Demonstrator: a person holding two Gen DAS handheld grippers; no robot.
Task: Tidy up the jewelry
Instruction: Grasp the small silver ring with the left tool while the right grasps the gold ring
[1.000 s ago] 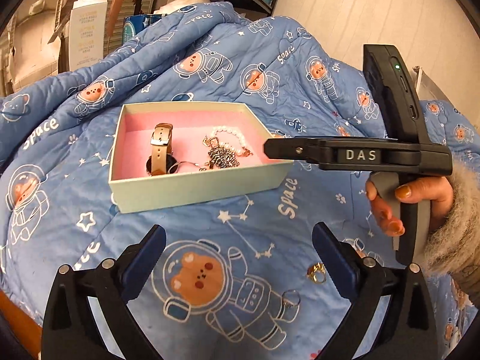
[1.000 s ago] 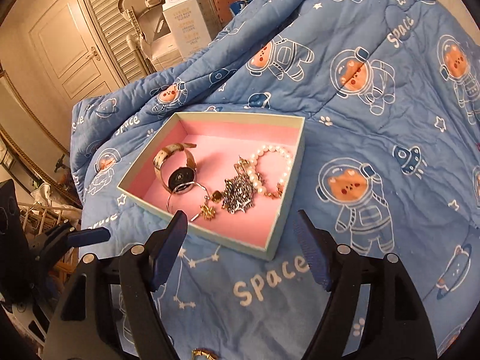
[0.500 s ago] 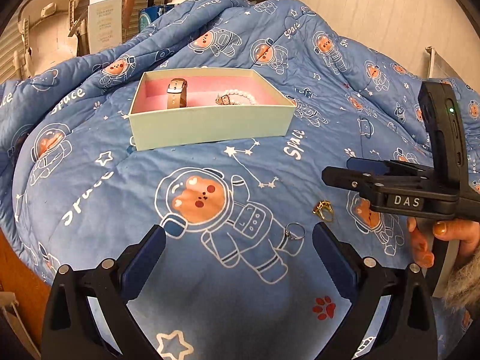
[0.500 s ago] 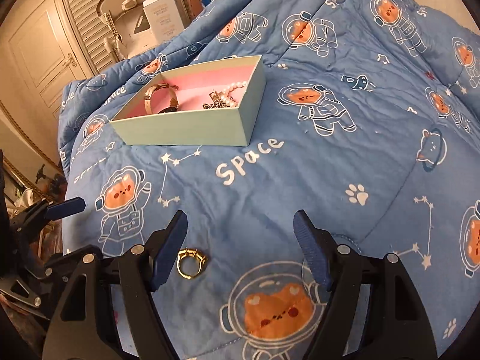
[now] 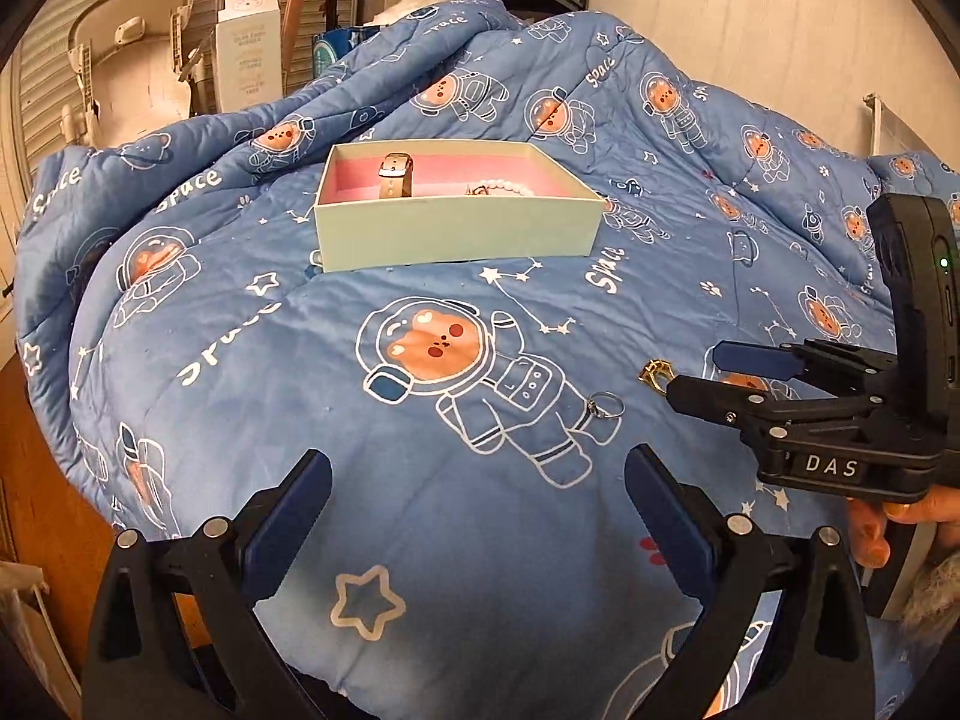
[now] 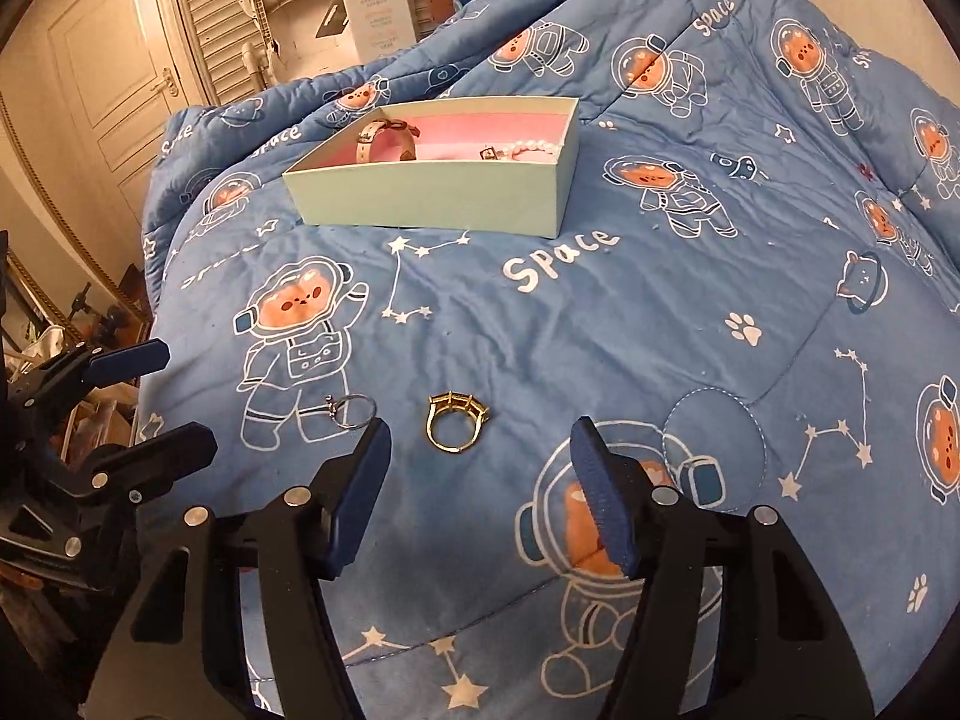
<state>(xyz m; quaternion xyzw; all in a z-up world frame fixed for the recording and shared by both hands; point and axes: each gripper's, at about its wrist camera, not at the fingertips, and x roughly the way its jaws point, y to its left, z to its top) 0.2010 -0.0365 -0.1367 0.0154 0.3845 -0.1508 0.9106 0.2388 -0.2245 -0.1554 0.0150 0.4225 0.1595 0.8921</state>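
A pale green box [image 5: 456, 234] [image 6: 432, 198] with a pink lining sits on the blue quilt and holds a watch [image 5: 396, 174] [image 6: 384, 138] and a pearl bracelet [image 5: 510, 186] [image 6: 534, 147]. A gold ring [image 6: 455, 427] [image 5: 655, 373] and a silver ring [image 6: 351, 408] [image 5: 603, 407] lie loose on the quilt. My right gripper [image 6: 480, 480] [image 5: 696, 372] is open and empty, just short of the gold ring. My left gripper [image 5: 477, 510] [image 6: 162, 402] is open and empty, nearer than the silver ring.
The quilt [image 5: 240, 360] covers a bed and falls away at its left edge. White cartons [image 5: 249, 48] and a white seat [image 5: 132, 60] stand behind it. A wall is on the right, a door [image 6: 114, 78] at far left.
Both grippers have pulled back from the box and dropped lower over the quilt. The right gripper now has the gold ring between its fingers' line. Both stay open.
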